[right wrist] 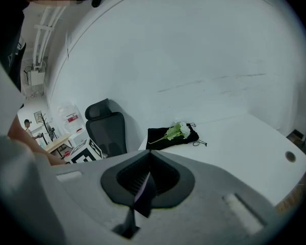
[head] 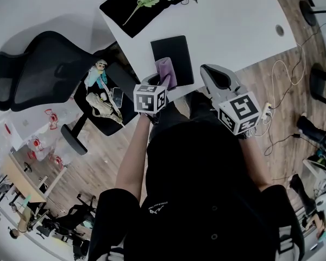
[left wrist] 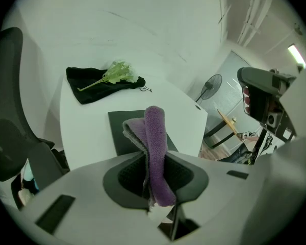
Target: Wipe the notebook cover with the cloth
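Head view: left gripper (head: 164,81) has the purple cloth (head: 166,69) at the near end of the black notebook (head: 176,48), which lies flat on the white table (head: 239,20); right gripper (head: 211,72) is near the notebook's right side. Left gripper view: jaws clamped on cloth, which sticks up btwn them, notebook behind. Right gripper view: jaws together, nothing held, flower (right wrist: 177,131) beyond.

I find nothing legible here; the left cube (head: 150,99) and right cube (head: 239,113) carry only black-and-white square markers, no letters; the shirt print (head: 158,205) is too small to read; a red-and-white poster (right wrist: 73,119) is blurred.
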Action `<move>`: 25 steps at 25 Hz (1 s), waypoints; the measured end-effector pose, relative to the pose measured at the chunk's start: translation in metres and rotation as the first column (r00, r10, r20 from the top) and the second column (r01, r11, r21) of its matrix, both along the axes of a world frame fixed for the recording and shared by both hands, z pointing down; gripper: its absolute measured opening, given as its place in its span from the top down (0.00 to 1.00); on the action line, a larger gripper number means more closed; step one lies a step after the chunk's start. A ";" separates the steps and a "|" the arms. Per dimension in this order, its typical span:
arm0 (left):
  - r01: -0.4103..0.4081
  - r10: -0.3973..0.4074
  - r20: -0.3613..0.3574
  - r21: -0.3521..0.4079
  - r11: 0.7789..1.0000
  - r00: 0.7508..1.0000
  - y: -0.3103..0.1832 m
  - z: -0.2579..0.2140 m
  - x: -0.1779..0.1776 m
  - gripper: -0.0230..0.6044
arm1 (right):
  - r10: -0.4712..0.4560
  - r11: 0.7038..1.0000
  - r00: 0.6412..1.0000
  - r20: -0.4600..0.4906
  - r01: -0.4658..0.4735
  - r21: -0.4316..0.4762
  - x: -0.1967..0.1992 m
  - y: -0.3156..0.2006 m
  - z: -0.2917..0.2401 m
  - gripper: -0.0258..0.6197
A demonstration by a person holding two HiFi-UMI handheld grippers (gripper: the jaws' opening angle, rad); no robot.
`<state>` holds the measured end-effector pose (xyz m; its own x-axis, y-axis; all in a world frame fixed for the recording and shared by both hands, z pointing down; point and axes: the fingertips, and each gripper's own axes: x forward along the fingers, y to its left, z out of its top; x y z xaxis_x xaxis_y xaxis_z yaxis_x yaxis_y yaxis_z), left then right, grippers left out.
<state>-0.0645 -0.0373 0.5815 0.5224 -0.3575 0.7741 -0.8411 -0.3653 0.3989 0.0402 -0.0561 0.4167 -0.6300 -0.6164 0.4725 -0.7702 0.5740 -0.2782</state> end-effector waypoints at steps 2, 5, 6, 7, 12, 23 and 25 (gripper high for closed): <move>-0.020 0.020 -0.006 -0.008 1.000 1.000 0.004 0.003 0.015 0.83 | -0.011 1.000 1.000 0.008 0.011 -0.009 0.003 0.002 0.001 0.95; -0.039 0.038 -0.015 -0.019 0.999 0.999 0.008 0.007 0.035 0.83 | -0.016 0.999 0.999 0.028 0.016 -0.028 0.009 0.003 0.003 0.95; -0.044 0.044 -0.019 -0.023 0.999 0.999 0.009 0.009 0.041 0.83 | -0.016 0.999 0.999 0.032 0.017 -0.032 0.011 0.004 0.004 0.95; -0.050 0.050 -0.021 -0.025 0.998 0.999 0.009 0.010 0.047 0.83 | -0.019 0.999 0.999 0.033 0.020 -0.034 0.014 0.003 0.005 0.95; -0.053 0.052 -0.012 -0.040 0.998 0.999 0.014 0.024 0.068 0.83 | -0.044 0.998 0.999 0.021 0.045 -0.035 0.028 0.002 0.007 0.95; -0.034 0.034 -0.001 -0.070 0.997 0.999 0.018 0.043 0.088 0.83 | -0.088 0.995 0.996 0.008 0.088 -0.039 0.041 0.001 0.012 0.95; -0.025 0.025 -0.004 -0.075 0.997 1.000 0.018 0.045 0.087 0.83 | -0.093 0.995 0.996 0.005 0.093 -0.041 0.042 0.002 0.013 0.95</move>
